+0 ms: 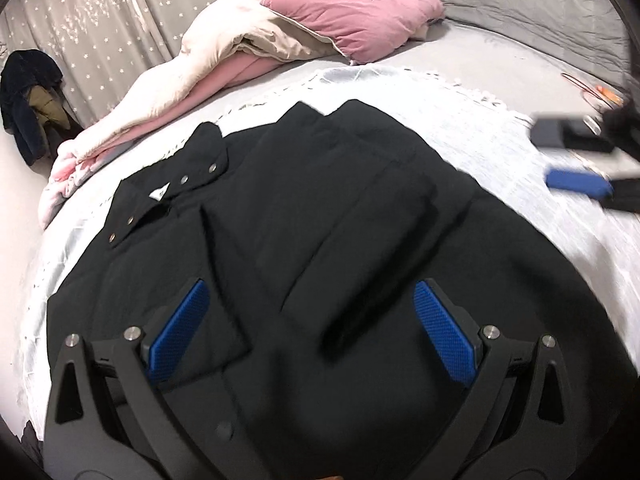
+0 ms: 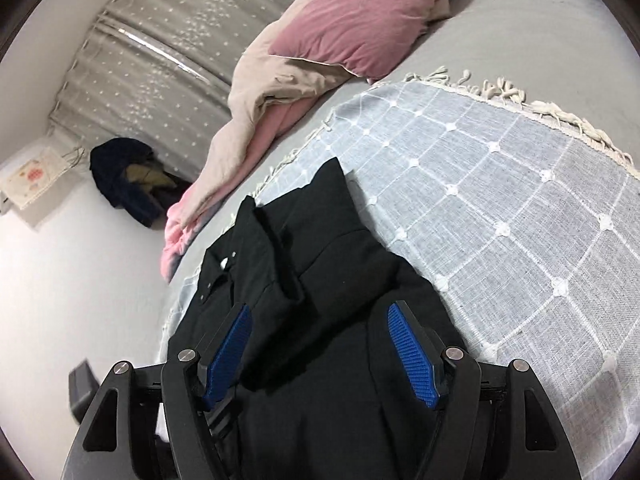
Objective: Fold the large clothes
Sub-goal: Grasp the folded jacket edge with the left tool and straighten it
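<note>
A black coat (image 1: pixel 304 216) with silver snaps lies flat on the bed's checked blanket (image 2: pixel 500 208), sleeves folded inward over its front.

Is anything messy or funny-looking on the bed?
Yes. The pink and cream quilt is bunched in a heap, one end drooping off the bed's edge. The black jacket lies crooked on the checked blanket, only partly folded.

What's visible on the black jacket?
The black jacket is matte woven fabric with a collar, silver snaps along the placket and a white neck label. It lies flat on the checked throw, partly folded, a sleeve laid across its front. Neither gripper is seen touching it.
</note>
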`<act>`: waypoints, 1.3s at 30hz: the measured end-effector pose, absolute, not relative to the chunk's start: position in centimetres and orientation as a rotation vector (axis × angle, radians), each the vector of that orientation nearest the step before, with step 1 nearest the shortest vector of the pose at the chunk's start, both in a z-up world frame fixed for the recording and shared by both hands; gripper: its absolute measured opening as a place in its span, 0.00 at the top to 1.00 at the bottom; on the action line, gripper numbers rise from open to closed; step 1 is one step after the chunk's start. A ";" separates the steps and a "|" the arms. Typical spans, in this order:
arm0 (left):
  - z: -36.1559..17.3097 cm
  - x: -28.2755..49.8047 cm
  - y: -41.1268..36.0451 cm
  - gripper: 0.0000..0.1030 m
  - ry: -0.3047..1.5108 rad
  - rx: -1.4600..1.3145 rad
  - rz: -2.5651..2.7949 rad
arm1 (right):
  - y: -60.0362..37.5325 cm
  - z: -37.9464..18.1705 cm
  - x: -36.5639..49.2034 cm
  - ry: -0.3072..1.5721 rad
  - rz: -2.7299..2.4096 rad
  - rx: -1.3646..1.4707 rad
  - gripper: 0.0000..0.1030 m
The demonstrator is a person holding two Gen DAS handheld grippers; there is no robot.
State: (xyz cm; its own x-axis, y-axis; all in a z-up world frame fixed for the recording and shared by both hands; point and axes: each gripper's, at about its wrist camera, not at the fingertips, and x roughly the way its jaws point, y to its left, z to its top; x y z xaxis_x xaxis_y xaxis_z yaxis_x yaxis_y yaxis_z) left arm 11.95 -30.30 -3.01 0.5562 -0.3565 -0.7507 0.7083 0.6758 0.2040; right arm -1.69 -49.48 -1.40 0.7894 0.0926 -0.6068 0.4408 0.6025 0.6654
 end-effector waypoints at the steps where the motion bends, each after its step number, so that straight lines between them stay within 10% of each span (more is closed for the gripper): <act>1: -3.2 12.4 -31.0 0.02 0.744 0.525 -0.665 | -49.5 -1.5 -1.4 0.661 -0.218 0.917 0.30; 5: -4.9 14.3 -32.8 0.25 0.839 0.514 -0.675 | -48.8 -1.7 -0.4 0.695 -0.224 0.883 0.30; 7: -5.0 15.2 -32.3 0.63 0.887 0.469 -0.680 | -48.6 -1.8 -0.2 0.705 -0.230 0.870 0.30; 9: -3.2 15.6 -29.9 0.74 0.857 0.346 -0.673 | -48.7 -2.1 -0.2 0.710 -0.239 0.868 0.30; 14: -0.5 18.2 -19.7 0.73 0.844 -0.049 -0.629 | -48.8 -3.0 0.1 0.727 -0.263 0.864 0.30; 18: -2.7 20.6 -13.2 0.24 0.965 -0.100 -0.607 | -48.5 -3.5 0.4 0.744 -0.260 0.888 0.30; 27: -6.5 24.3 -9.5 0.23 1.117 -0.233 -0.604 | -48.3 -3.8 0.4 0.761 -0.297 0.863 0.30; 29: -7.3 24.9 -10.7 0.38 1.134 -0.226 -0.585 | -48.7 -4.2 0.3 0.771 -0.315 0.872 0.30; 31: -7.4 25.6 -12.2 0.87 1.129 -0.203 -0.596 | -49.1 -4.5 0.1 0.773 -0.336 0.875 0.30; 39: -3.4 26.9 -14.1 0.80 0.920 0.042 -0.406 | -49.9 -4.1 0.6 0.723 -0.439 0.749 0.31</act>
State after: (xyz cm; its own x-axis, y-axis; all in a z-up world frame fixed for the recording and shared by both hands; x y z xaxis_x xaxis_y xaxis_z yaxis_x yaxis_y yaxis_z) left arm 26.89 -14.09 -3.40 0.5361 -0.3227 -0.7800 0.3585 0.9236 -0.1357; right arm 0.59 -49.87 -4.12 0.6786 -0.1080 -0.7265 0.5945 0.6616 0.4569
